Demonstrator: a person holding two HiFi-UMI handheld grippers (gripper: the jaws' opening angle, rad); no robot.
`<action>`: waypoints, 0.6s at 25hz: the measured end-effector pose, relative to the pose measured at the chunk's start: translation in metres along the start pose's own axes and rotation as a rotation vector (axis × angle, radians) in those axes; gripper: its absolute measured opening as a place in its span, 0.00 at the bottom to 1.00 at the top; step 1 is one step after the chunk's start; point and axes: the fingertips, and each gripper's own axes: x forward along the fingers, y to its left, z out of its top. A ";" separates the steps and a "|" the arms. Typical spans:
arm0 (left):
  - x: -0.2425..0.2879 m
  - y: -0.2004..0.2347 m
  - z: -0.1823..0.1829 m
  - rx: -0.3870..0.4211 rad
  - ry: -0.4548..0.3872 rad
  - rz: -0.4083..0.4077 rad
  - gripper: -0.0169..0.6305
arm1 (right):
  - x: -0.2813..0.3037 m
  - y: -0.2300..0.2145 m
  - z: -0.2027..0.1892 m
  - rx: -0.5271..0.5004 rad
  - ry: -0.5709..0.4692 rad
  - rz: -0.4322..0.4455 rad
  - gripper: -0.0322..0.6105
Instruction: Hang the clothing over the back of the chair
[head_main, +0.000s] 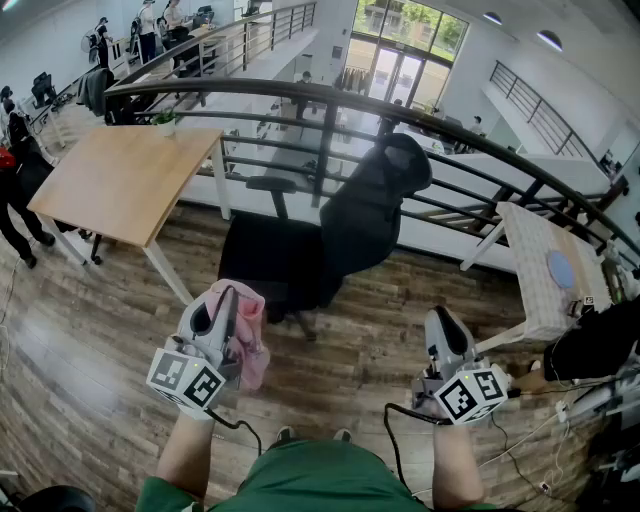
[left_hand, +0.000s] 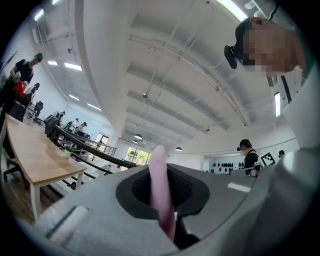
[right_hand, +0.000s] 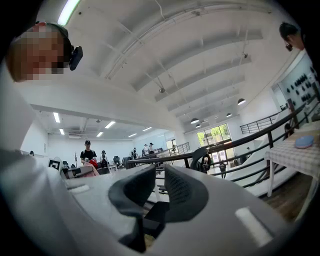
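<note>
A pink piece of clothing (head_main: 252, 335) hangs bunched from my left gripper (head_main: 226, 298), which is shut on it at the lower left of the head view. In the left gripper view a fold of the pink clothing (left_hand: 161, 190) stands pinched between the pads of that gripper (left_hand: 161, 175). The black office chair (head_main: 350, 225) stands straight ahead, its high back towards the railing, about an arm's length beyond both grippers. My right gripper (head_main: 441, 322) is at the lower right, level and empty. In its own view the right gripper (right_hand: 159, 186) shows a narrow gap, and the chair (right_hand: 203, 152) is small ahead.
A curved black railing (head_main: 330, 100) runs behind the chair. A wooden table (head_main: 120, 180) stands at the left. A checked table (head_main: 535, 290) with a blue disc (head_main: 561, 270) is at the right. Cables (head_main: 520, 440) trail on the wood floor. People stand far left.
</note>
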 end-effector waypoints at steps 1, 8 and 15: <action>0.001 -0.006 0.000 -0.003 0.002 0.000 0.06 | -0.003 -0.002 0.004 -0.005 -0.002 0.003 0.14; 0.009 -0.054 0.002 -0.010 -0.001 0.001 0.06 | -0.029 -0.028 0.017 0.000 -0.007 0.017 0.14; 0.012 -0.111 0.003 0.026 -0.011 0.010 0.06 | -0.064 -0.060 0.030 -0.003 -0.027 0.046 0.14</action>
